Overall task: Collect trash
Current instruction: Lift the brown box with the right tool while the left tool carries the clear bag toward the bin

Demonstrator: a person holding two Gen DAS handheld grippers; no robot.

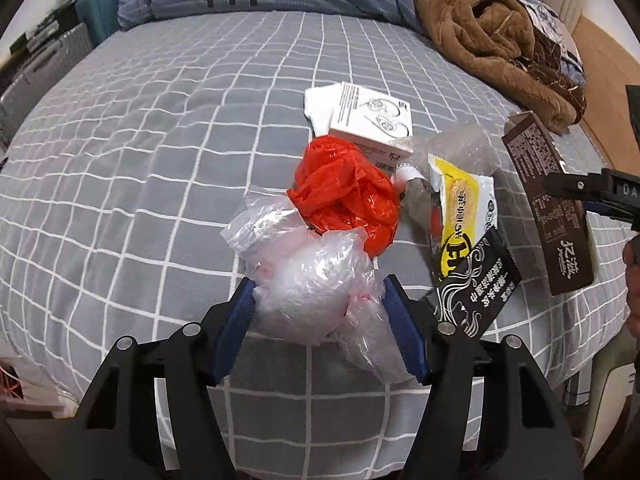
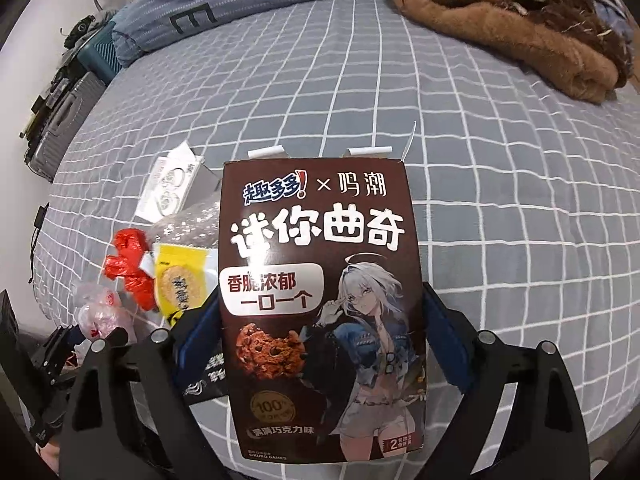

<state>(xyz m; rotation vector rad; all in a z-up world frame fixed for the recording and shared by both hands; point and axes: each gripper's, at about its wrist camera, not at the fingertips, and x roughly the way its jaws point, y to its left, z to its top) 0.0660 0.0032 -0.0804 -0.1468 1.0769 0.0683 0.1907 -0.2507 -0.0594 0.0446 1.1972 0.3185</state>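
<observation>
We see the trash gathered in a loose heap near the front edge of a bed [image 1: 160, 128] covered with a grey sheet crossed by white grid lines. The left gripper [image 1: 320, 300] has its jaws partly closed around a crumpled clear plastic bag [image 1: 308, 292], rounded and cloudy white with faint red print; both blue pads touch its sides. Just behind it, touching, lies a crinkled red plastic bag [image 1: 346, 200]. Beyond that sits a white box [image 1: 372, 124] printed with line drawings of earphones. To the right lie a yellow and white snack wrapper [image 1: 464, 204], a black sachet [image 1: 480, 284] with white swirls and lettering, and some bubble wrap [image 1: 460, 148].

The right gripper [image 2: 320, 340] stands with its jaws wide, one on each side of a tall brown cookie box [image 2: 320, 304]. The box shows large white lettering, a chocolate cookie and a silver-haired cartoon figure, and its top flaps are open. Whether the pads press its sides we cannot tell.

A brown fleecy blanket [image 1: 492, 36] lies bunched at the far right of the bed.
</observation>
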